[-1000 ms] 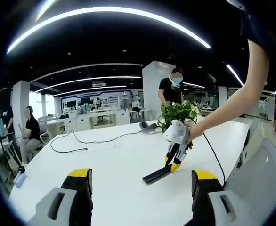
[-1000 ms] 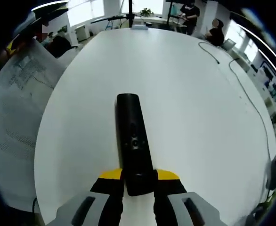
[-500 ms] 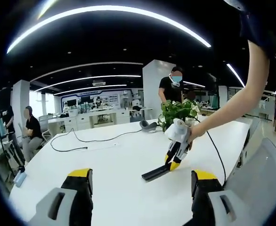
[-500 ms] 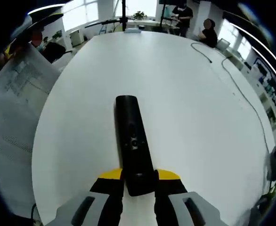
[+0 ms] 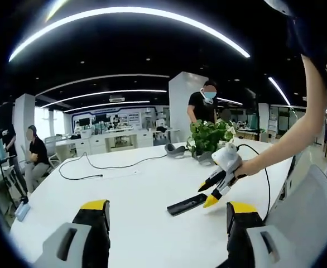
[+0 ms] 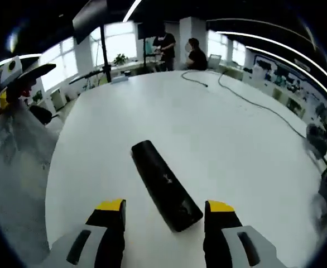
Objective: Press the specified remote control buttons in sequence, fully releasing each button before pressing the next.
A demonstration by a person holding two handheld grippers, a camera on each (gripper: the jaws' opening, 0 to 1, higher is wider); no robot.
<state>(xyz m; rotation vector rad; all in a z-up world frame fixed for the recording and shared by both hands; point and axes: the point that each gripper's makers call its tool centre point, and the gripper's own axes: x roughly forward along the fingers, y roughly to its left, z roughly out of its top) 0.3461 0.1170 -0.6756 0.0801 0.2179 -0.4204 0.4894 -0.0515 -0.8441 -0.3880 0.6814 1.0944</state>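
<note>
On the white table (image 6: 225, 139), near its edge by the person, lies a long, slim black remote control (image 6: 164, 184), flat and free between the right gripper (image 6: 166, 215) and its wide-apart jaws. Black cables (image 5: 113, 166) and a potted plant (image 5: 210, 134) sit toward the far side, in an open office under strip lights. Jaws of the left gripper (image 5: 169, 215) stand wide and empty.

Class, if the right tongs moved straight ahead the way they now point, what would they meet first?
Probably the black rectangular remote control, lying on the white table just ahead between the open right tongs; depth is uncertain.

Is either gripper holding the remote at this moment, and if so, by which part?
Nothing is held. The right gripper is open, with the remote lying loose on the table between its jaws. The left gripper is open too.
</note>
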